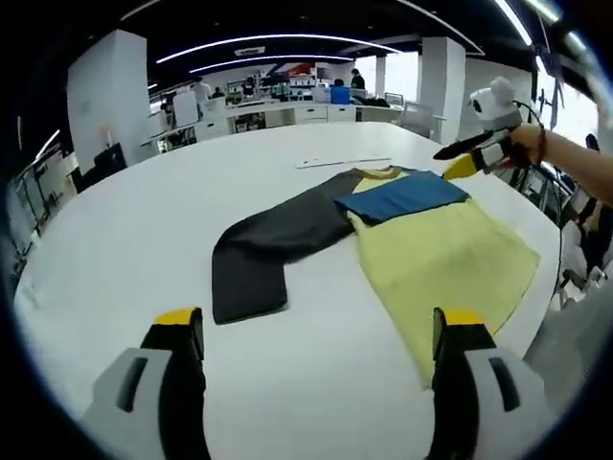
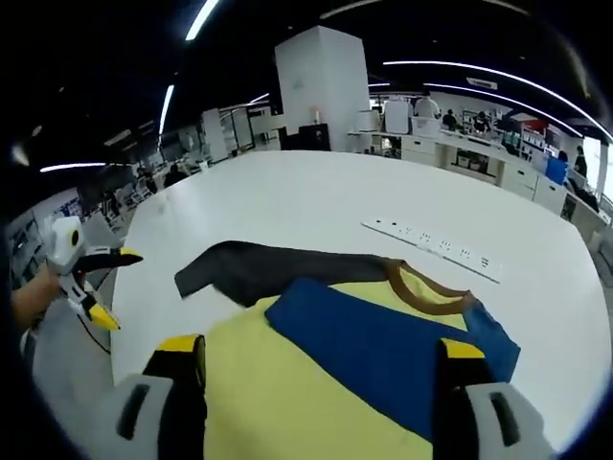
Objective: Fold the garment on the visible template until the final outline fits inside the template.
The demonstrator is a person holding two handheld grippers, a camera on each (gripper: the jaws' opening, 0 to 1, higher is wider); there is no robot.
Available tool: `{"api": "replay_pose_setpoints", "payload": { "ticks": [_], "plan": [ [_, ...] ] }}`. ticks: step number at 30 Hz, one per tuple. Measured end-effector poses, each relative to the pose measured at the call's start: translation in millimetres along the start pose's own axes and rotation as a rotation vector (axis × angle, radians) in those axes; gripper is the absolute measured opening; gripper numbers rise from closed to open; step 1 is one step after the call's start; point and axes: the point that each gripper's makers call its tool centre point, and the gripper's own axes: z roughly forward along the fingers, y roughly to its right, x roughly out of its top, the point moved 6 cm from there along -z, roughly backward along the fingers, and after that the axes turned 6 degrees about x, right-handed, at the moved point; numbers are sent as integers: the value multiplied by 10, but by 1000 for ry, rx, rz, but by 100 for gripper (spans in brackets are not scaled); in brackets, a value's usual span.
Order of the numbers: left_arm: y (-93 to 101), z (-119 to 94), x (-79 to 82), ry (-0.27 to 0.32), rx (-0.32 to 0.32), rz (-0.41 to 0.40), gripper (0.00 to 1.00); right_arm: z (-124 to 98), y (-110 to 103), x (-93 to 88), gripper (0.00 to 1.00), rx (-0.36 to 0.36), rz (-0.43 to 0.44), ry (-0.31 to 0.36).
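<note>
A shirt lies flat on the white table. Its body is pale yellow with a brown collar. One blue sleeve is folded across the chest, and a dark grey sleeve stretches out to the left. My left gripper is open above bare table, short of the dark sleeve. My right gripper, held in a hand, hovers open near the collar end. In the right gripper view, my right gripper is open over the yellow body and blue sleeve. The left gripper is open at the left.
A long white strip lies on the table beyond the collar, also seen as the white strip. The table's rounded edge runs close to the shirt's hem side. Desks, a white pillar and seated people stand far behind.
</note>
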Motion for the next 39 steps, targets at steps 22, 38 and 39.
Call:
{"api": "replay_pose_setpoints", "payload": {
  "ticks": [22,38,39],
  "plan": [
    [-499,354,-155,-18,177,-145,55,-804,22,-494,97,-83,12,37],
    [-686,644,-294,-63,230,-196,23,-1029,-55,-669,93,-125,50,61],
    [-693,645,-297,-64,234,-197,22,-1034,-58,-670,93,-126,51,63]
  ]
}}
